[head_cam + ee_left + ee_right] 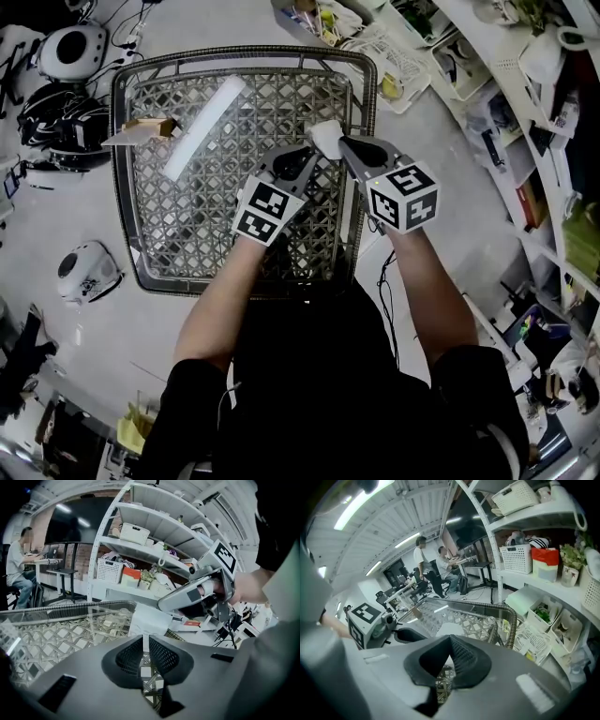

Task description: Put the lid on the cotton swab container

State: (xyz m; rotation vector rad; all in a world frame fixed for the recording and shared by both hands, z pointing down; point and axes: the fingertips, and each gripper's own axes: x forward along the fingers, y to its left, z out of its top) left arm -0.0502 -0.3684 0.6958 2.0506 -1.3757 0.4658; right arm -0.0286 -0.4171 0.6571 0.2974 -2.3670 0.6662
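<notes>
Left gripper (312,156) pinched the thin edge of a white piece (325,138); the right gripper (339,143) closed on it too, above the wire basket (120,141), near its right rim, with bare mesh toward its near edge.

No word, number or brand is legible anywhere. The only signs are black-and-white square code markers on the white cubes of the left gripper (307,161) and the right gripper (345,148), mid-scene.
</notes>
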